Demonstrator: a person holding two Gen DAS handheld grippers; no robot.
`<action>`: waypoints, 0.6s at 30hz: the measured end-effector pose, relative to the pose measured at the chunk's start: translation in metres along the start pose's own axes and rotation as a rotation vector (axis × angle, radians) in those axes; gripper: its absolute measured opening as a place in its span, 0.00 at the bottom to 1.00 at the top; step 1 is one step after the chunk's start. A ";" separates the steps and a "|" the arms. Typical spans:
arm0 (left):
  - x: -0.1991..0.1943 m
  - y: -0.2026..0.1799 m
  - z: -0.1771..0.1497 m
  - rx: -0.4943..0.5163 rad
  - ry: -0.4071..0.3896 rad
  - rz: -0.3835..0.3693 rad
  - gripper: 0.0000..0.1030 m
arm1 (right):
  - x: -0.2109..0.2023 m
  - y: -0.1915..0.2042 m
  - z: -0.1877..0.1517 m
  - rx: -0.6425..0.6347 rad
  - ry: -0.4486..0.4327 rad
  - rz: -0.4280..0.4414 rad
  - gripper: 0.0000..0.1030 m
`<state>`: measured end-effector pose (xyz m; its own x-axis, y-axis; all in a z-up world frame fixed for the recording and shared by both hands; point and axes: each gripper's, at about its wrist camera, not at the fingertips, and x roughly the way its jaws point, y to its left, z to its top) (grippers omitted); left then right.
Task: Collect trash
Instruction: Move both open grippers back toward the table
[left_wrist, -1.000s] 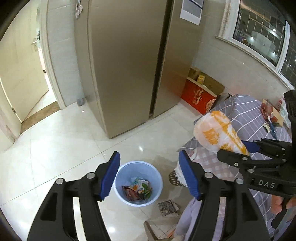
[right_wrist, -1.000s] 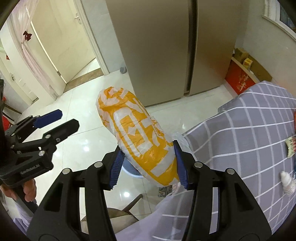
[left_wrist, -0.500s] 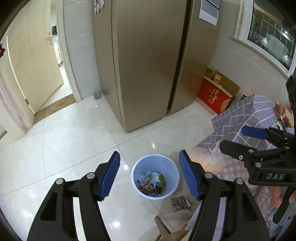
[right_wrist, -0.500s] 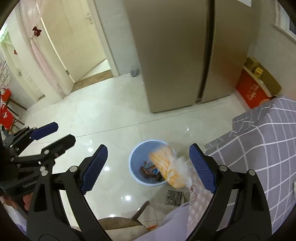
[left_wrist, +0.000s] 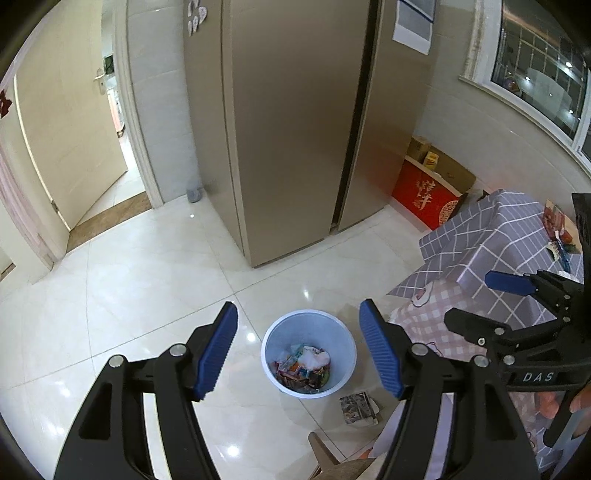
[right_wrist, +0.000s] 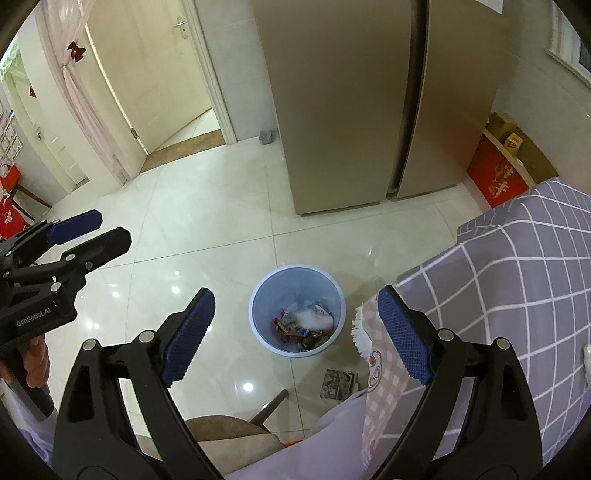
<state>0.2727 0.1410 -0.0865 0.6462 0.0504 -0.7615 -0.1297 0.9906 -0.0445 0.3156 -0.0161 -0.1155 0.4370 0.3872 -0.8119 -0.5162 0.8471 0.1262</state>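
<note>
A light blue trash bin (left_wrist: 343, 343) stands on the tiled floor, holding several wrappers and a whitish bag (left_wrist: 314, 358). It also shows in the right wrist view (right_wrist: 258, 295), with the trash (right_wrist: 306, 325) inside. My left gripper (left_wrist: 299, 350) is open and empty, high above the bin. My right gripper (right_wrist: 295, 336) is open and empty, also high above the bin. The right gripper shows at the right of the left wrist view (left_wrist: 487, 299); the left gripper shows at the left of the right wrist view (right_wrist: 96, 232).
A small printed packet (left_wrist: 358, 408) lies on the floor beside the bin, also in the right wrist view (right_wrist: 338, 384). A table with a grey checked cloth (right_wrist: 517, 277) stands to the right. A tall fridge (left_wrist: 295, 129), a red box (left_wrist: 424, 195) and a chair (right_wrist: 229, 432) are nearby.
My right gripper opened and let go of the orange-and-white bag, which dropped into the bin. Both grippers rose and drew back, so the bin looks smaller and more centred.
</note>
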 end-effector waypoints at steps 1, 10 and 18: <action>0.000 -0.002 0.000 0.003 -0.001 -0.001 0.66 | -0.002 -0.001 -0.001 0.003 -0.002 0.002 0.86; -0.009 -0.033 0.005 0.046 -0.019 -0.031 0.69 | -0.030 -0.021 -0.010 0.027 -0.051 -0.007 0.86; -0.012 -0.075 0.013 0.106 -0.036 -0.079 0.73 | -0.061 -0.062 -0.025 0.093 -0.094 -0.068 0.86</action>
<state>0.2845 0.0682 -0.0657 0.6777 -0.0258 -0.7349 0.0019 0.9994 -0.0334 0.3022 -0.1010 -0.0882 0.5376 0.3563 -0.7642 -0.4145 0.9009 0.1285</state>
